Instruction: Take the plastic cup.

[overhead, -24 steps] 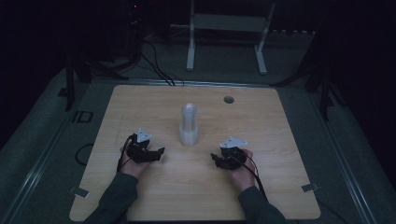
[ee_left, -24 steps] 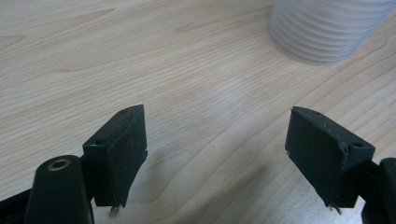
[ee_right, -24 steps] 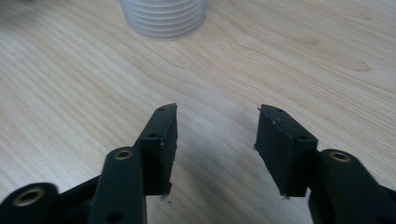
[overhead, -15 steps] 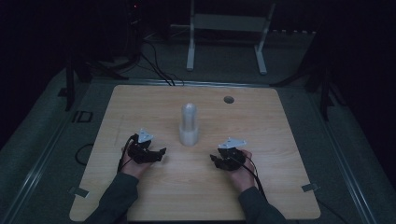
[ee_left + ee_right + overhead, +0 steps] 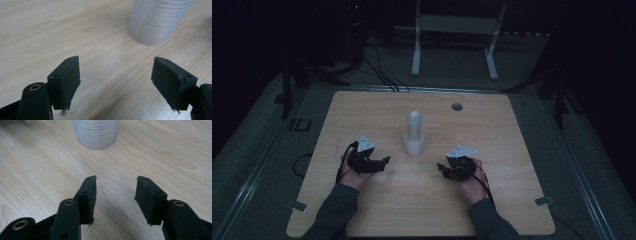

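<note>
A tall stack of clear plastic cups [image 5: 414, 134] stands upright near the middle of the wooden table [image 5: 362, 107], mouth down with its rounded top up. The left gripper [image 5: 379, 163] rests low over the table to the stack's left and a little nearer the person, its jaws wide apart with only bare wood between them; in the left gripper view the ribbed cup stack [image 5: 157, 20] sits ahead and off to the right of the jaws, well clear of them. The right gripper [image 5: 443, 169] lies on the other side, also nearer the person, its jaws parted by a narrower gap and holding nothing; in the right gripper view the stack [image 5: 96, 132] stands ahead and slightly left. Nothing lies between either gripper and the cups. A small dark round hole [image 5: 457, 106] marks the table's far right part, well apart from the stack. Beyond the table stands a white metal frame [image 5: 457, 30] on the floor, with black cables [image 5: 379, 70] trailing nearby.
</note>
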The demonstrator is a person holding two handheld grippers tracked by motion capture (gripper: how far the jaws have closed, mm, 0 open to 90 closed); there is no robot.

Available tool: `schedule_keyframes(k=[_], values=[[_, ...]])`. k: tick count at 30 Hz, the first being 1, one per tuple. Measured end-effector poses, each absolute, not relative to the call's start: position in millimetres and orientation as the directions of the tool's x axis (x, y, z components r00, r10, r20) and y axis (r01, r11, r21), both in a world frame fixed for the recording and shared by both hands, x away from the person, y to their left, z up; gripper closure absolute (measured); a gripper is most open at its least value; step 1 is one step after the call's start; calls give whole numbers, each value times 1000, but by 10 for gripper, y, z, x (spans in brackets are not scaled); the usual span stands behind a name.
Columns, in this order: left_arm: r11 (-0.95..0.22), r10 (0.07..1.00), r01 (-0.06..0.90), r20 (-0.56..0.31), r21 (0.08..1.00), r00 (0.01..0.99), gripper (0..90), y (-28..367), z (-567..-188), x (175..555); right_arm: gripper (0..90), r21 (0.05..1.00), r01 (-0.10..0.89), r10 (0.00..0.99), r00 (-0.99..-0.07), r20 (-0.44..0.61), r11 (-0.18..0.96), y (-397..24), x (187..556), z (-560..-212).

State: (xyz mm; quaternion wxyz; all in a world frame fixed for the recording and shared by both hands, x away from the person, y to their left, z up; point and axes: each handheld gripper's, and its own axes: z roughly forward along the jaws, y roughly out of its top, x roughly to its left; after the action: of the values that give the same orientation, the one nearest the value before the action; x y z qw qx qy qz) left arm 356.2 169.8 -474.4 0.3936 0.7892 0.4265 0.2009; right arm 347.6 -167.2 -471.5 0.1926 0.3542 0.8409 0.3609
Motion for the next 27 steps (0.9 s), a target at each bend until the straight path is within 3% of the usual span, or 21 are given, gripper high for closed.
schedule_keyframes(k=[27], values=[[-370, 772, 433, 12, 822, 635, 245, 1502, -4219, 3733, 446, 751, 377, 678, -724, -126, 542, -1371, 3612, -4558]])
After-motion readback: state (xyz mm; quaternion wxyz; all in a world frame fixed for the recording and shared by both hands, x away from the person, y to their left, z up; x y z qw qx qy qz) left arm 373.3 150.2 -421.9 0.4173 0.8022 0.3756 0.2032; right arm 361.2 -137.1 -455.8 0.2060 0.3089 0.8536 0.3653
